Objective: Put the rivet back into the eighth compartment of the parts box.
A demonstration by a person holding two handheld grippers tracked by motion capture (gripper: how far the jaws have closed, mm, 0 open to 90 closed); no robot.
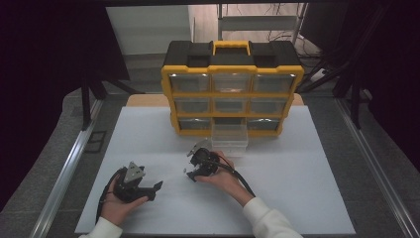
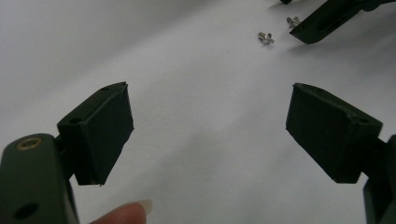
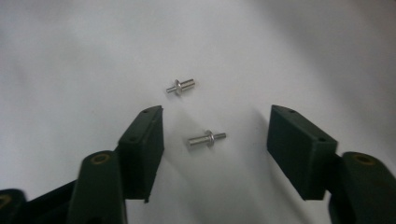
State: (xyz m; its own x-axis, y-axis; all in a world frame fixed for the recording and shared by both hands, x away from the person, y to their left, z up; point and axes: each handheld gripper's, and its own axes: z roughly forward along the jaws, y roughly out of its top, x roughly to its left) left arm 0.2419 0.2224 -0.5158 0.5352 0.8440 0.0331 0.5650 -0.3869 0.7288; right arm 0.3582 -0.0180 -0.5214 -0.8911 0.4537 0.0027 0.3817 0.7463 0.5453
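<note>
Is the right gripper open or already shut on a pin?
Open. In the right gripper view, the right gripper has its jaws spread wide, with one metal pin lying loose on the white table between them, untouched.

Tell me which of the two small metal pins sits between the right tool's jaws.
The nearer pin, lying between the open jaws; the other pin lies beyond the jaw tips.

The left gripper (image 1: 157,188) rests low in the person's left hand (image 1: 115,202), its fingers (image 2: 100,130) spread wide apart. The right gripper (image 1: 191,164), held in the right hand (image 1: 224,177), tilts downward with its fingers (image 3: 142,147) likewise parted.
</note>
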